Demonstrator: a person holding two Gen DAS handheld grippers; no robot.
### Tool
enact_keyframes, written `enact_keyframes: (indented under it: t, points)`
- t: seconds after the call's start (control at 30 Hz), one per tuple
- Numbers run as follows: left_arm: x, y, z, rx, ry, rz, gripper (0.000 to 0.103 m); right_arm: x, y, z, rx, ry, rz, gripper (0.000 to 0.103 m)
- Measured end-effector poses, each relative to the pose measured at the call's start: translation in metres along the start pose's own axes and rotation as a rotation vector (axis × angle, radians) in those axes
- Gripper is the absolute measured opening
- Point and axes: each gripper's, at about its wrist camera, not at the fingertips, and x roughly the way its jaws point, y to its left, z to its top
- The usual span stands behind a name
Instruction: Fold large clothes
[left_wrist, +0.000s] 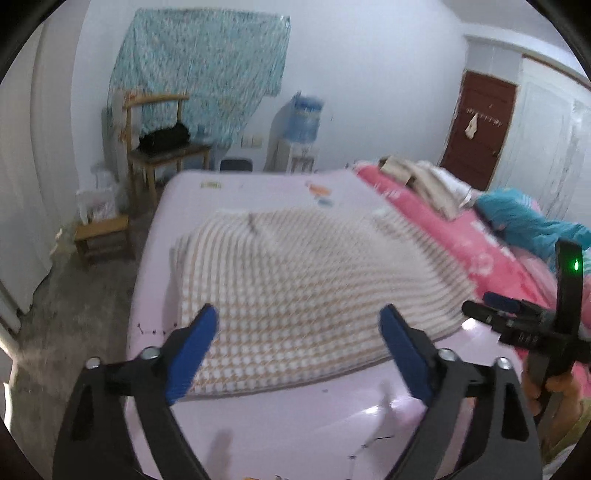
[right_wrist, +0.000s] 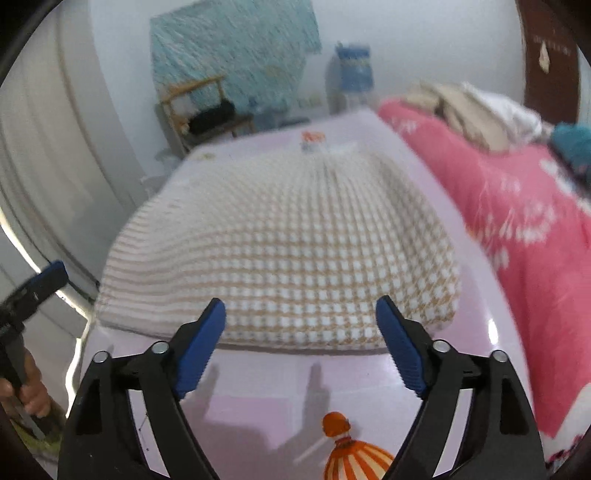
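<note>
A tan-and-white houndstooth garment (left_wrist: 303, 291) lies folded into a rough rectangle on the glossy pink table top (left_wrist: 295, 417); it also shows in the right wrist view (right_wrist: 288, 251). My left gripper (left_wrist: 299, 321) is open and empty, hovering over the garment's near edge. My right gripper (right_wrist: 301, 314) is open and empty, just short of the garment's near edge. The right gripper also shows at the right of the left wrist view (left_wrist: 517, 314), and the left gripper's finger shows at the left edge of the right wrist view (right_wrist: 48, 277).
A pink bed (right_wrist: 524, 229) with piled beige clothes (left_wrist: 421, 177) and a teal cloth (left_wrist: 524, 218) lies to the right. Wooden chairs (left_wrist: 162, 147), a stool (left_wrist: 103, 232) and a water dispenser (left_wrist: 295, 136) stand by the far wall. A brown door (left_wrist: 476, 129) is at far right.
</note>
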Motion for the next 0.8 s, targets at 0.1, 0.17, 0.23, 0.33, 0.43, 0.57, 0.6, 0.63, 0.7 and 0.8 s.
enact_keyframes:
  t: [0.1,0.17,0.23,0.33,0.43,0.57,0.6,0.63,0.7,0.8]
  points:
    - [-0.024,-0.01,0.01,-0.004,-0.07,-0.022,0.098,-0.029,0.009,0.002,-0.038,-0.122,-0.033,0.095]
    - [-0.035,-0.018,0.014,0.01,-0.1,0.015,0.098,-0.036,0.005,0.006,-0.052,-0.166,-0.044,0.095]
    - [-0.041,-0.024,0.015,0.019,-0.112,0.064,0.098,-0.043,0.006,0.011,-0.054,-0.196,-0.061,0.095]
    - [-0.038,-0.034,0.013,0.051,-0.099,0.2,0.098,-0.051,0.009,0.01,-0.048,-0.219,-0.108,0.095]
    - [-0.024,-0.045,0.009,0.1,-0.04,0.349,0.098,-0.048,0.015,0.003,-0.077,-0.198,-0.132,0.095]
    - [0.0,-0.053,-0.003,0.12,0.063,0.394,0.098,-0.03,0.022,-0.004,-0.123,-0.092,-0.185,0.095]
    - [0.007,-0.054,-0.007,0.111,0.095,0.389,0.098,-0.026,0.023,-0.005,-0.126,-0.071,-0.178,0.095]
    - [0.012,-0.054,-0.01,0.103,0.114,0.391,0.098,-0.02,0.024,-0.006,-0.127,-0.043,-0.175,0.095]
    - [0.022,-0.05,-0.016,0.053,0.154,0.403,0.098,-0.008,0.024,-0.008,-0.123,0.014,-0.171,0.095]
    - [0.032,-0.043,-0.024,-0.046,0.221,0.385,0.098,0.008,0.025,-0.009,-0.107,0.091,-0.163,0.095]
